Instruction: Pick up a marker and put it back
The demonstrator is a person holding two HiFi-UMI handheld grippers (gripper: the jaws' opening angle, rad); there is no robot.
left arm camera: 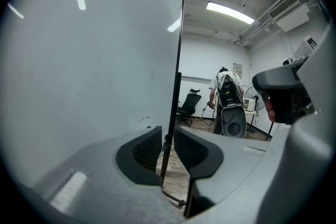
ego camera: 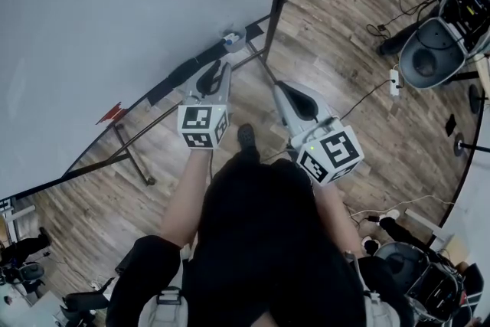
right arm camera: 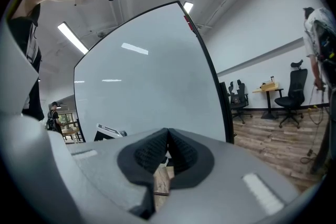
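In the head view, the whiteboard (ego camera: 115, 11) is seen from above, with its tray (ego camera: 178, 76) running along the lower edge. A small white-and-blue thing (ego camera: 232, 38) lies at the tray's right end. It may be the marker, though that cannot be settled at this size, and the dark shapes along the tray are not resolved either. The left gripper (ego camera: 213, 71) is held just short of the tray, the right gripper (ego camera: 286, 91) near the board's lower right corner. The approach is judged to be the step in hand, with nothing picked up yet.

In the left gripper view, the jaws are parted and nothing lies between the pads (left arm camera: 147, 149); only the board's frame (left arm camera: 177, 60) is seen through the gap. The tray is hidden below the gripper body.

In the right gripper view, the jaws are pressed together on nothing, and no marker is shown. For the next move, the left gripper would need to be carried along the tray to the marker, its parted jaws set either side
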